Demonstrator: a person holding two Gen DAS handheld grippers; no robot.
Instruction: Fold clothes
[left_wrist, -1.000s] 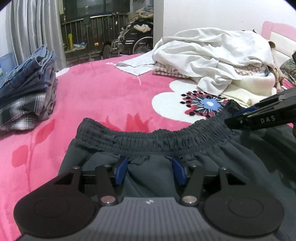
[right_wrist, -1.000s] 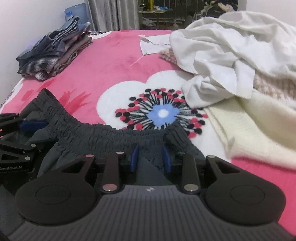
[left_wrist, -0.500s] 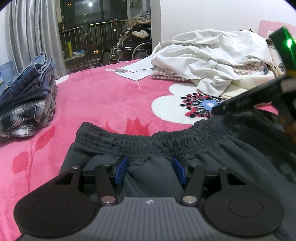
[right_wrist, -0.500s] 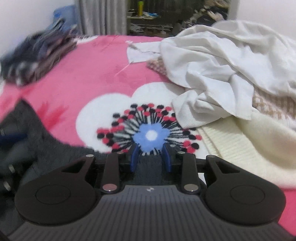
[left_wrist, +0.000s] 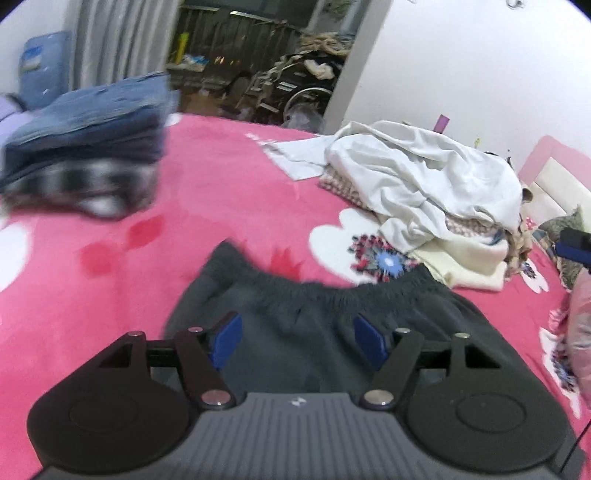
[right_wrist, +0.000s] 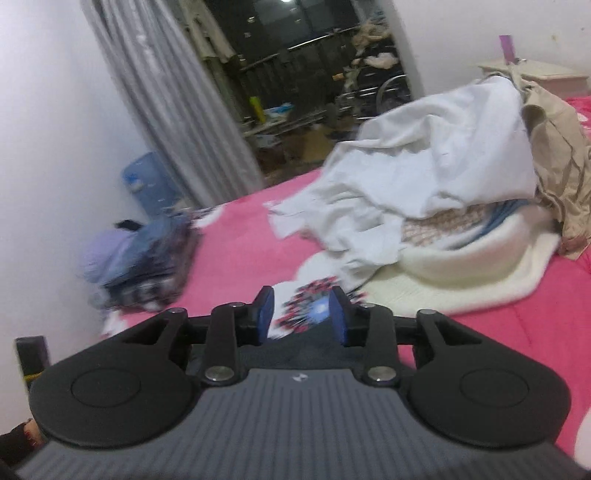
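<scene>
Pink bed (left_wrist: 229, 206) | grey shorts (left_wrist: 314, 332) — soft, limp, take by waistband corners | left tongs (left_wrist: 297, 341) opening, empty | right tongs (right_wrist: 301, 314) opening — empty

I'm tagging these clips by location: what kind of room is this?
Most likely a home bedroom: a bed under a pink floral blanket, a pink headboard, a heap of unfolded laundry, and curtains at a dark window.

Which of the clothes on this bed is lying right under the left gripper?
The dark grey shorts, waistband spread on the pink blanket. The folded stack and the white heap lie further off.
</scene>
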